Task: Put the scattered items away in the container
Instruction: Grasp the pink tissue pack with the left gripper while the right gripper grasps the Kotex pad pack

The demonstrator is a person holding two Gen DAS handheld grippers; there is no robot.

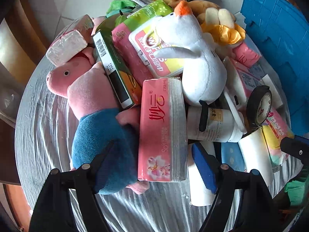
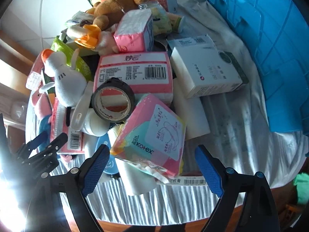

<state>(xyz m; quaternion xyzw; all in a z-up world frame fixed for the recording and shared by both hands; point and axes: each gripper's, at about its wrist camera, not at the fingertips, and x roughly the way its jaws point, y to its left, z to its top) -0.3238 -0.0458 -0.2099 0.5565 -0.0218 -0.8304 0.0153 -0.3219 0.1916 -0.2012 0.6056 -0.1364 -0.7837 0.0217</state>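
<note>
A heap of items lies on a round table under a white cloth (image 1: 48, 127). My left gripper (image 1: 154, 162) is open, its fingers on either side of a pink tissue pack (image 1: 162, 129), beside a pink pig plush in blue (image 1: 96, 119). A white goose plush (image 1: 195, 58) lies behind. My right gripper (image 2: 152, 170) is open around a pink Kotex pack (image 2: 150, 135). A black tape roll (image 2: 113, 98) rests just behind it. The blue container (image 2: 270, 44) stands at the right and also shows in the left wrist view (image 1: 278, 44).
A white box (image 2: 208, 73), a large pink tissue pack (image 2: 133, 71), a brown plush (image 2: 114, 5) and a white jar (image 1: 214, 123) crowd the heap. My left gripper shows at the left of the right wrist view (image 2: 46, 145). The table edge is near.
</note>
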